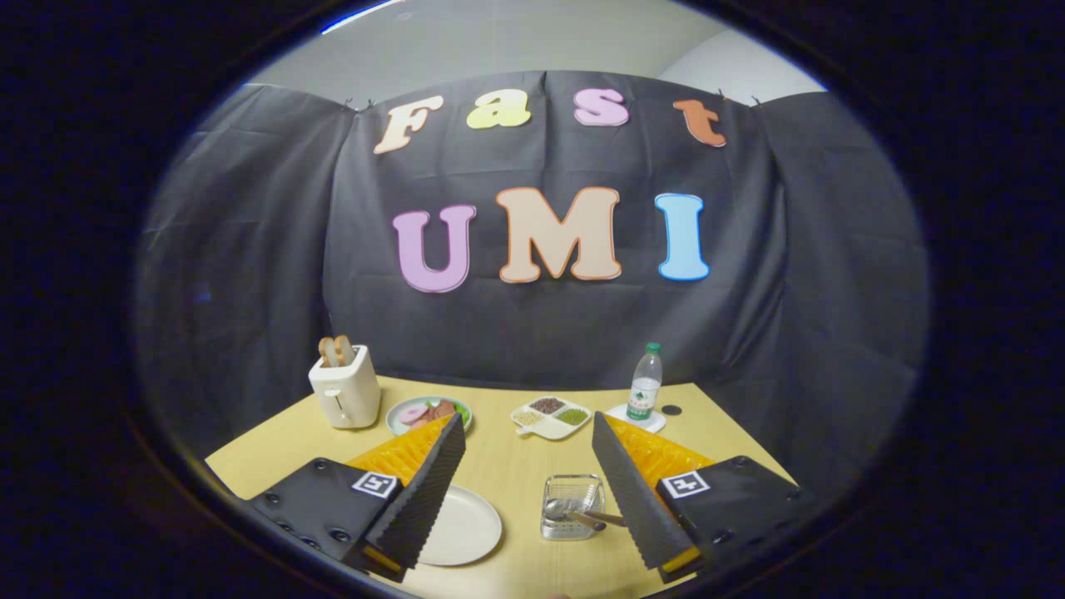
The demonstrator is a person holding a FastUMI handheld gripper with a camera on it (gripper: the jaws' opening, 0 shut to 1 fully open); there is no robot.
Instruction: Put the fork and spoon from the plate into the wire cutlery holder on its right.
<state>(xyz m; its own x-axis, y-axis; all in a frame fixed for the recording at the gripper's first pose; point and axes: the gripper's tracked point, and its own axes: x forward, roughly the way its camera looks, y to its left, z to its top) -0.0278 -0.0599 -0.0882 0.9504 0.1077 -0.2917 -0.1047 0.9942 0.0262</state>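
I am counting one toaster holding two bread slices near the tabletop's far left corner, two plates, one empty and one of food, one divided dish, one bottle, one wire cutlery holder carrying two utensils, and my gripper's two spread fingers.

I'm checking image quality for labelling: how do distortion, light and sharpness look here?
Gripper view: strong fisheye bending, the table edges curve; even soft light, faint shadows; plate and wire cutlery holder fairly sharp, cutlery inside small; open gripper fingers loom large, holding nothing.
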